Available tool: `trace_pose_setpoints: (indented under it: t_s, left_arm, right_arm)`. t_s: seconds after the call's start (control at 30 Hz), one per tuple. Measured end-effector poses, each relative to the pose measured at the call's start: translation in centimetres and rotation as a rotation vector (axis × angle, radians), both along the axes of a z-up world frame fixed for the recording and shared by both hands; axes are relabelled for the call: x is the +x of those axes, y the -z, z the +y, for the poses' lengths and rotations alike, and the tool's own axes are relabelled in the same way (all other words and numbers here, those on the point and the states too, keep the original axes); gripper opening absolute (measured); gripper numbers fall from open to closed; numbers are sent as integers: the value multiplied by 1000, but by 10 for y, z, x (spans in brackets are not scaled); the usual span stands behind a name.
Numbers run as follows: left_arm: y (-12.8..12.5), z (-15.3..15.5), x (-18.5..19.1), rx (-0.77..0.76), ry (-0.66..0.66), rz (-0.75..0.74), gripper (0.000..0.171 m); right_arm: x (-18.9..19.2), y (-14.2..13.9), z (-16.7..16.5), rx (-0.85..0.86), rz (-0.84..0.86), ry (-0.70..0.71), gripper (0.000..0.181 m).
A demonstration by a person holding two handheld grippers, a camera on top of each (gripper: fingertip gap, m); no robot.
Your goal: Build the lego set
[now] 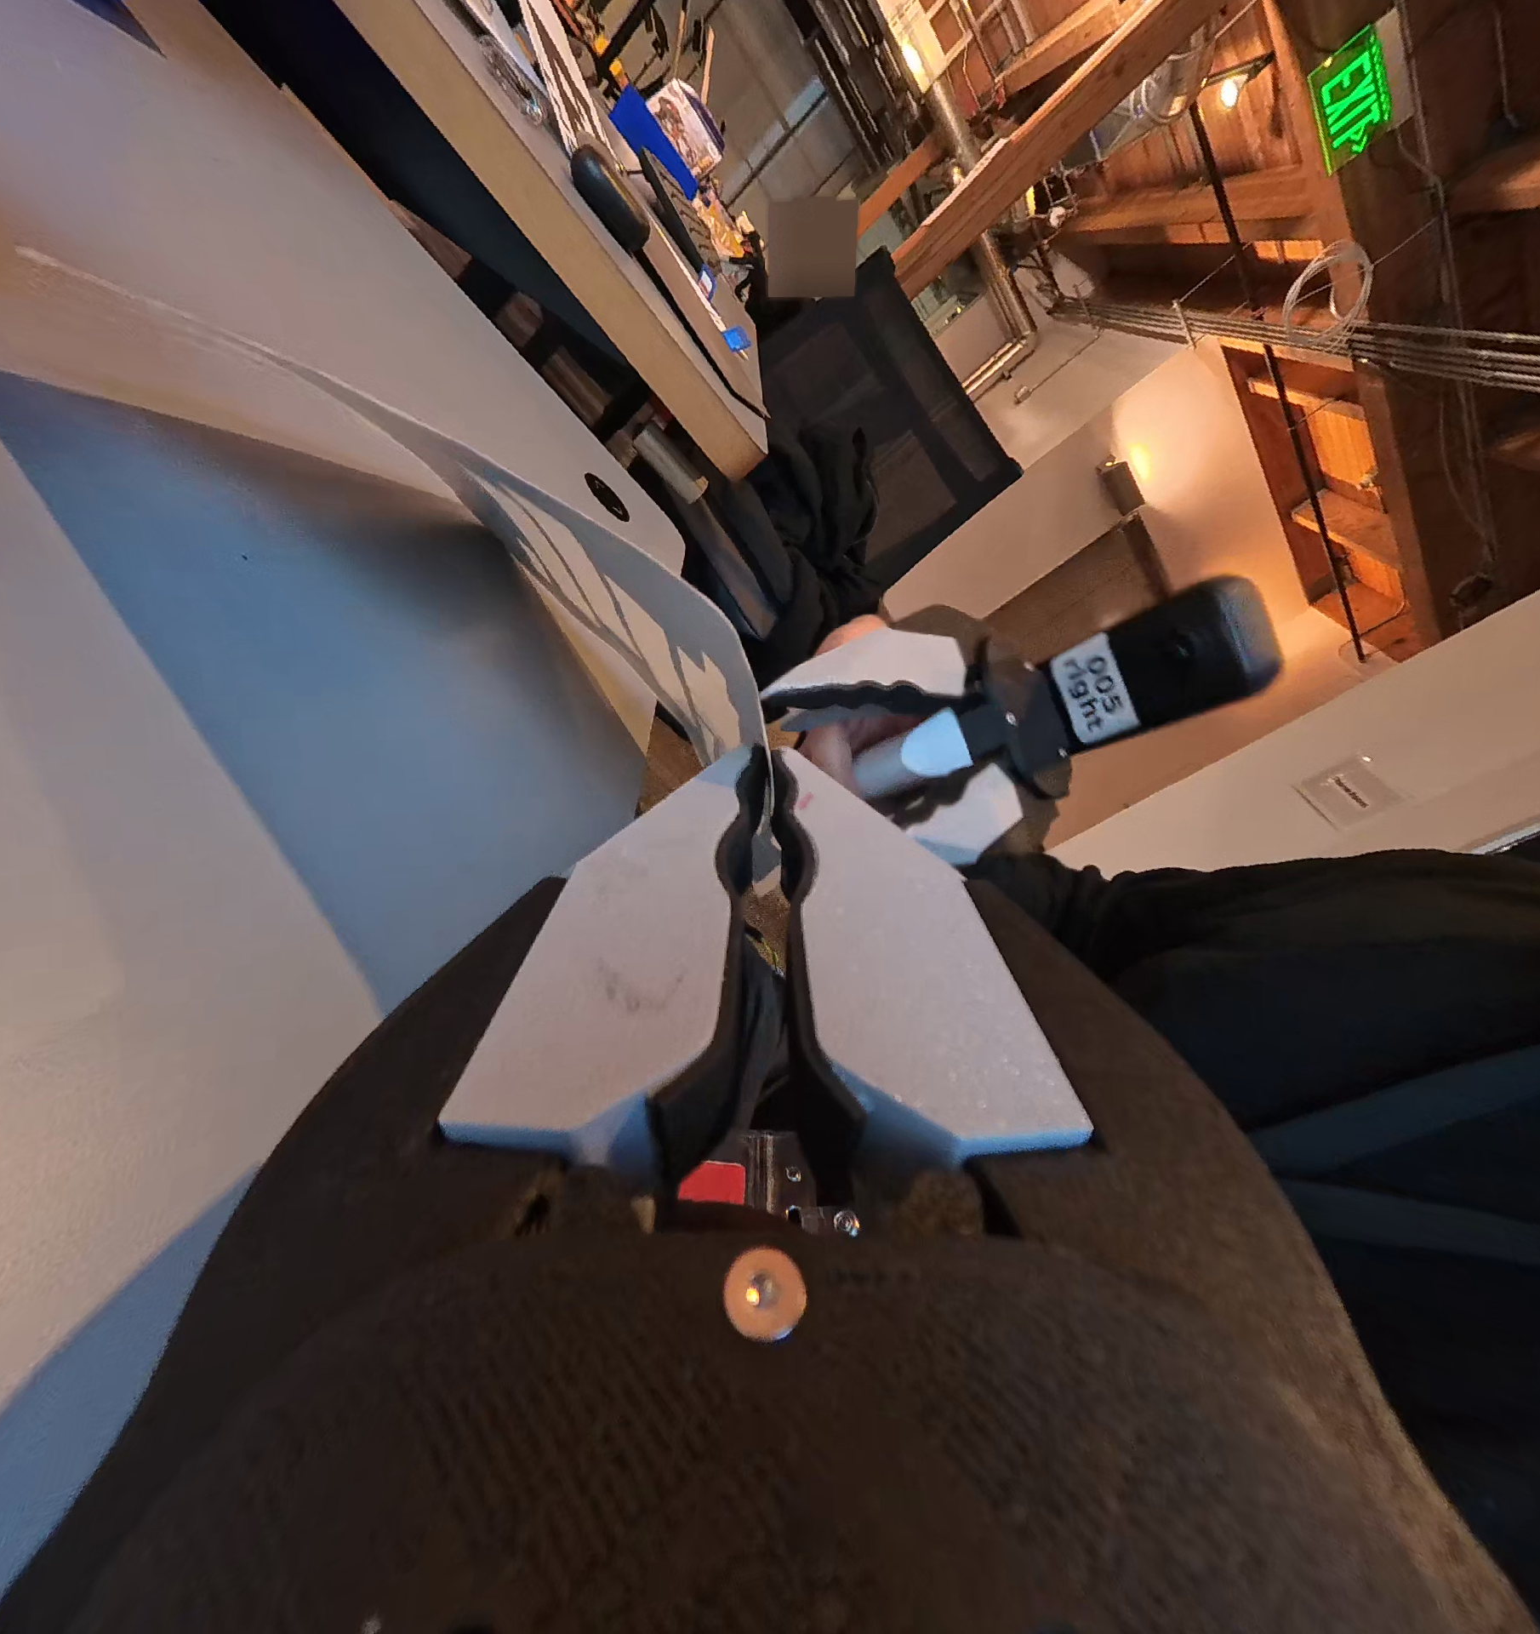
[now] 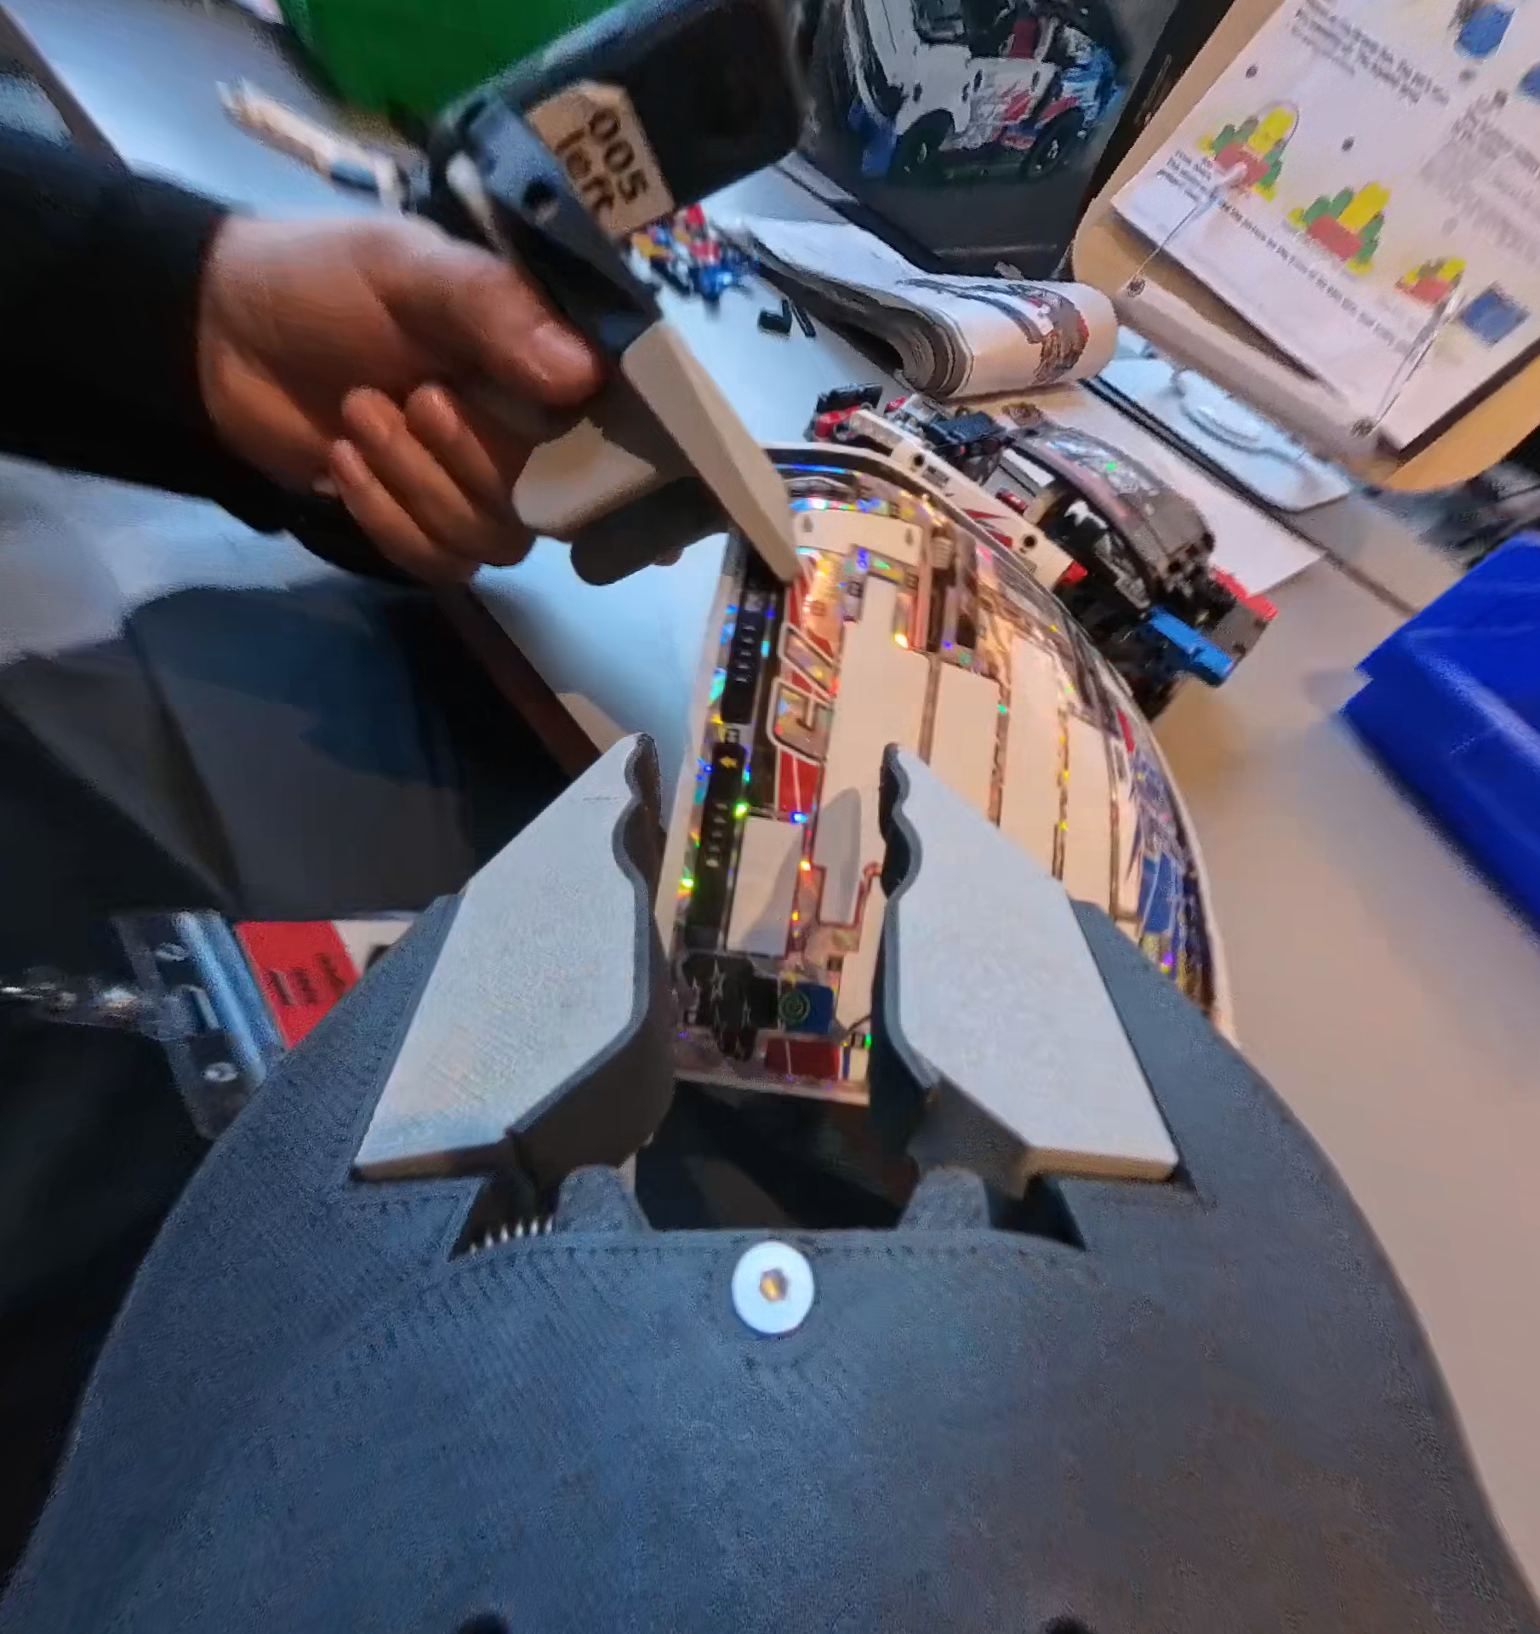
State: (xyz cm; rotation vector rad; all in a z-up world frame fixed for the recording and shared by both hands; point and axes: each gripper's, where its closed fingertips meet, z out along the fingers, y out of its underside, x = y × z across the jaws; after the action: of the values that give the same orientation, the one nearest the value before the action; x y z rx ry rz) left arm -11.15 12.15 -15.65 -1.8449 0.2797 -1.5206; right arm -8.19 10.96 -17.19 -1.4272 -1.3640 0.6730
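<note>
**Right wrist view: sticker sheet pinched at one edge, second gripper spread over it**

Right wrist view shows the right gripper (image 2: 771, 796) with jaws spread wide and nothing between them. Directly ahead of the gap, and running under it, lies the sticker sheet (image 2: 943, 725): glossy, holographic, bowed into an arch. At the far end of the sheet from these jaws, the left gripper (image 2: 789, 566) comes down onto its edge, held by a hand (image 2: 377, 380).

Left wrist view confirms it: the left gripper (image 1: 766, 796) is clenched on the sheet's thin edge, which curls away up and to the left of the tips as a pale backing surface (image 1: 324, 619). The right gripper (image 1: 846, 707) shows just beyond the tips, on their right.

Beyond the sheet, past the right jaws' reach, sits the partly built lego car (image 2: 1138, 548). A folded instruction booklet (image 2: 970, 327) lies farther off, and a blue bin (image 2: 1491, 707) stands to the right of the jaws.

Handling judgement:
- Sheet is very light and floppy; it bends under its own weight, so one-edge support lets it sag.
- Glossy face is likely slippery; creasing would spoil decals.
- Best hold: bare margin at the near edge, between the right jaws, not on a decal.
- Peeling needs a fine corner grip; wide pads make that awkward.
</note>
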Motion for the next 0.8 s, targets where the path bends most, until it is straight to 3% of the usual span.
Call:
trace_pose_setpoints:
  t_s: [0.13,0.37,0.57,0.8]
  left_arm:
    - [1,0,3,-9,-8,0,0]
    - [-7,1,2,-87,-22,-127,0]
    - [-11,-1,-7,-76,-13,-104,9]
    - [-3,-5,-1,-109,25,-62,6]
  right_arm:
    - [-15,7,-3,297,-142,52,43]
    - [-20,-5,13,736,-247,159,4]
    - [-13,-13,10,849,-220,110,1]
    - [-10,-11,10,856,-221,85,1]
